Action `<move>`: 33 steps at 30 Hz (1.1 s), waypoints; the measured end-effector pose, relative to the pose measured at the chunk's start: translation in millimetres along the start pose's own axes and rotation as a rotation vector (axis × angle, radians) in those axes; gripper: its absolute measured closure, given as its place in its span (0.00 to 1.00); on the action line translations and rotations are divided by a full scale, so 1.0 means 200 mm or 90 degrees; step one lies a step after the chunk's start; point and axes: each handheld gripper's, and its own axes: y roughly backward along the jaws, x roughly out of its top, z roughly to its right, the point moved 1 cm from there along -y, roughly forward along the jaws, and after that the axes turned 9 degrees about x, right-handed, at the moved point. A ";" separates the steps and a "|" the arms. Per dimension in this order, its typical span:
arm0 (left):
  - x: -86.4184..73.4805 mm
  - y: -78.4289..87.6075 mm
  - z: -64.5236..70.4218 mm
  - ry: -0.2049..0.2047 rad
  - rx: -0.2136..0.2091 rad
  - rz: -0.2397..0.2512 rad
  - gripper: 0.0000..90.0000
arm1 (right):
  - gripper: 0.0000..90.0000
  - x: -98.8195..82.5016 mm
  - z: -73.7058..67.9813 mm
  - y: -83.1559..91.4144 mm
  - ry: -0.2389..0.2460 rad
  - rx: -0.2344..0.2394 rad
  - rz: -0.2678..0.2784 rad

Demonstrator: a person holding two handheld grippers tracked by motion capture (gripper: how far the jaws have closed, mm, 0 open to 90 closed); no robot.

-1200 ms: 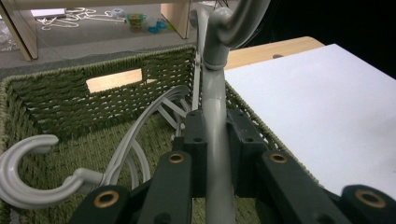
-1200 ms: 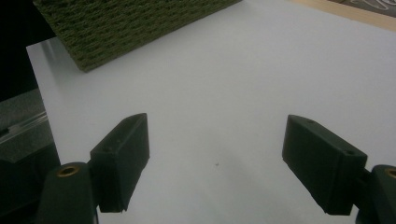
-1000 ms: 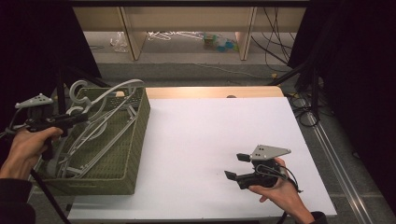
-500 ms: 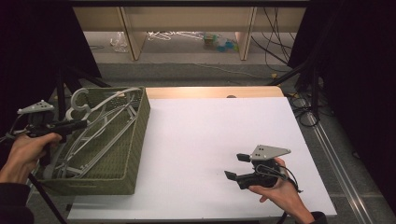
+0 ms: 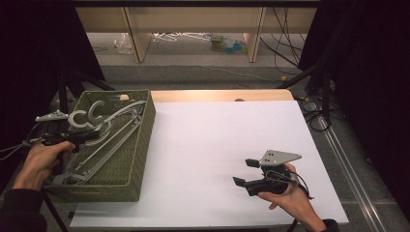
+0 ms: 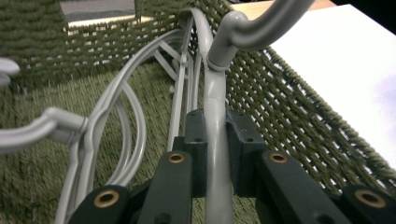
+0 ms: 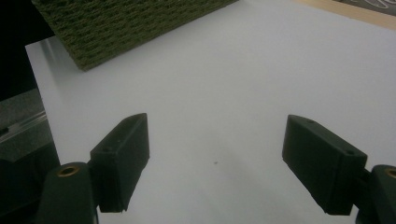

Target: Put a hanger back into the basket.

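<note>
A: So what's your right gripper [image 5: 244, 172] doing, nearest you?

B: Jaws wide apart, nothing in them, low over the white table [image 5: 217, 135].

A: And your left gripper [image 6: 212, 149]?

B: Jaws clamped on the neck of a grey hanger [image 6: 215, 116], inside the green woven basket [image 5: 140, 145] at the table's left edge. More grey hangers [image 5: 109, 140] are lying in there too.

A: Farther back?

B: Just shelving legs [image 5: 138, 36] on the floor.
</note>
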 end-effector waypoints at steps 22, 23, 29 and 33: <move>-0.08 -0.07 -0.10 0.045 0.167 -0.058 0.77 | 0.27 -0.01 0.01 -0.01 -0.001 0.001 -0.002; -0.08 -0.06 -0.11 0.024 0.171 -0.079 0.76 | 0.27 -0.01 0.01 -0.01 -0.002 0.001 -0.003; -0.10 -0.07 -0.11 0.036 0.197 -0.081 0.70 | 0.27 -0.01 0.01 -0.01 -0.001 0.000 -0.002; -0.10 -0.05 -0.11 0.051 0.223 -0.071 0.61 | 0.27 -0.01 0.01 -0.01 -0.005 -0.003 0.002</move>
